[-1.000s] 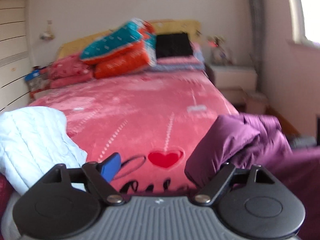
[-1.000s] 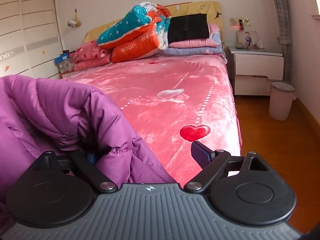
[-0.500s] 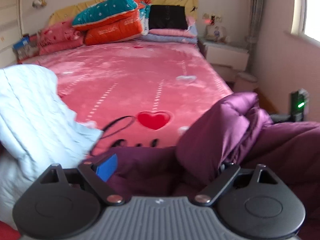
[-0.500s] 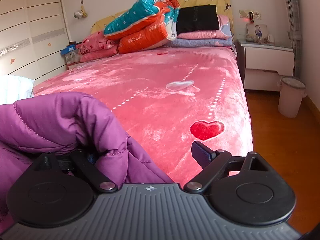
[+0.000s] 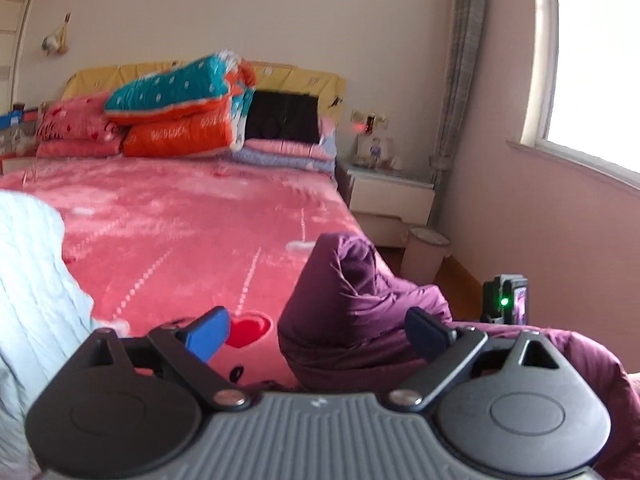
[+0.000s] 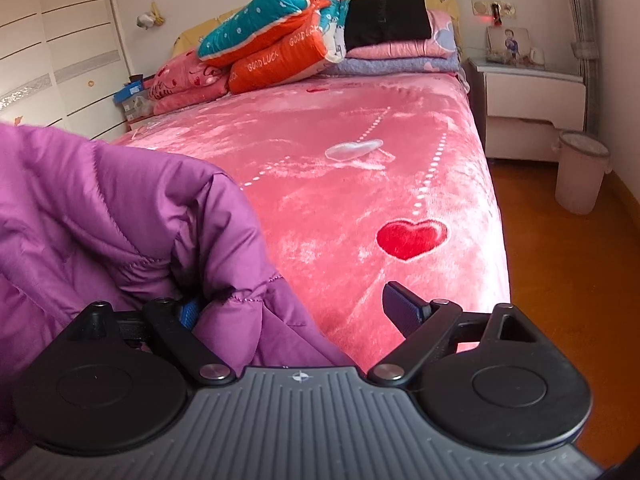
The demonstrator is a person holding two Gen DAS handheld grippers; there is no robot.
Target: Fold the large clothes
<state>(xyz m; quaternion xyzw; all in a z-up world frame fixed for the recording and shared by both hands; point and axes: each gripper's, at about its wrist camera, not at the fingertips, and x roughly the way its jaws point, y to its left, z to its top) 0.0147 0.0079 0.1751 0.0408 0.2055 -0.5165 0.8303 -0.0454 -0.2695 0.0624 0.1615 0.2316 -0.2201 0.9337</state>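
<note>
- The bed (image 6: 360,184) carries the purple jacket (image 6: 120,220), bunched at its near end, close to the right edge.
- Risk: the puffy jacket could slump out of shape, as neither claw pinches it.
- Left gripper (image 5: 320,332) is opening, jacket fold between the jaws, unpressed; it gaped less a second ago.
- Right gripper (image 6: 292,312) stands wide, cloth draped over one finger, as before.

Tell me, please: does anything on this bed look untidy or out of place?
Yes. The purple jacket lies bunched in a lump at the foot of the bed, not flat. The quilts at the headboard are stacked tilted. Nothing looks spilled or damaged.
</note>
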